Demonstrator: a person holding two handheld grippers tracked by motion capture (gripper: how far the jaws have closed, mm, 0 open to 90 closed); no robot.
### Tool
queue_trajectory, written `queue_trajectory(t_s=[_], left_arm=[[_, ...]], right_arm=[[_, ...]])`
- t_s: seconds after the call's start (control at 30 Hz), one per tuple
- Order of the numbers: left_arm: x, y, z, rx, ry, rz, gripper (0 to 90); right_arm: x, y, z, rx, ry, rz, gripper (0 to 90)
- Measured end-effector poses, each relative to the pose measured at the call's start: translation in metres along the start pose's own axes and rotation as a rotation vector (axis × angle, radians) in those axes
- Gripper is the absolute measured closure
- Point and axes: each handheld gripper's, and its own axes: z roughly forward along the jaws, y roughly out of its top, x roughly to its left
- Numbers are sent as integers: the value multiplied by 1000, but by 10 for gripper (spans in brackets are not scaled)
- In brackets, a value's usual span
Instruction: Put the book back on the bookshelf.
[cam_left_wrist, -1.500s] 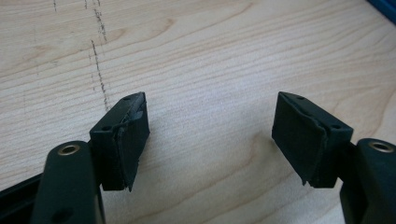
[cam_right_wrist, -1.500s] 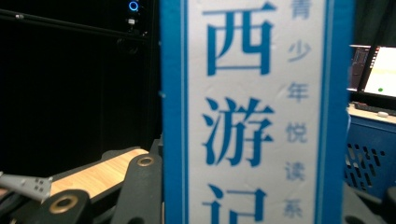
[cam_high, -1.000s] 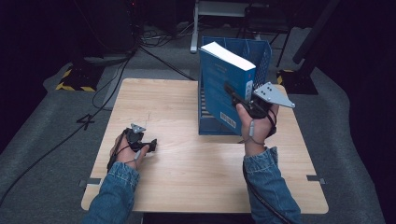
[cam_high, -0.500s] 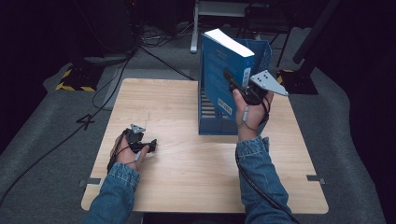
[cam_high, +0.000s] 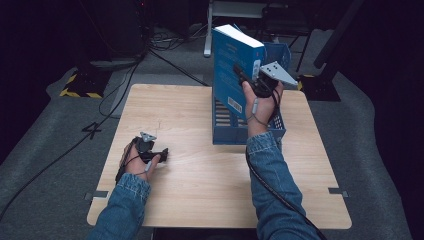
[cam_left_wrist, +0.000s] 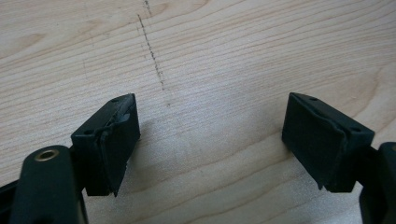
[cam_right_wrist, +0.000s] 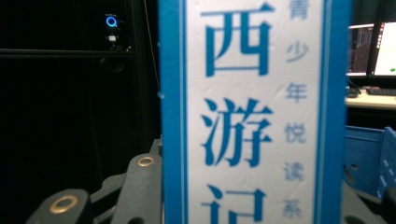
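Note:
A thick blue book (cam_high: 234, 65) with white page edges is lifted upright above the blue basket (cam_high: 248, 133), and my right gripper (cam_high: 248, 75) is shut on its spine side. The right gripper view has the book's blue and white spine (cam_right_wrist: 254, 112) with large blue characters standing between the jaws. My left gripper (cam_high: 161, 154) rests on the wooden table (cam_high: 200, 185) at the left, open, with bare wood between its pads (cam_left_wrist: 108, 140).
The blue basket stands at the table's back right, with its rear wall (cam_high: 278, 52) behind the book. Cables (cam_high: 165, 60) and dark equipment lie on the floor behind the table. A monitor (cam_right_wrist: 371, 49) glows far off in the right gripper view.
My right gripper has raised the book up out of the basket and a little away from me. The left gripper has stayed put.

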Motion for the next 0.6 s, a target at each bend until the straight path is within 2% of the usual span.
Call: queue_trajectory(t_s=[0.2, 0.33, 0.4, 0.6], left_arm=[[0, 0, 0, -1, -1, 0, 193], [0, 0, 1, 0, -4, -5, 192], [0, 1, 1, -3, -3, -2, 191], [0, 1, 1, 0, -4, 2, 189]], right_arm=[[-4, -3, 12, 12, -9, 23, 618], [-12, -5, 19, 29, -46, 6, 619], [-14, -5, 20, 31, -48, 4, 619], [-26, -8, 19, 36, -73, 41, 618]])
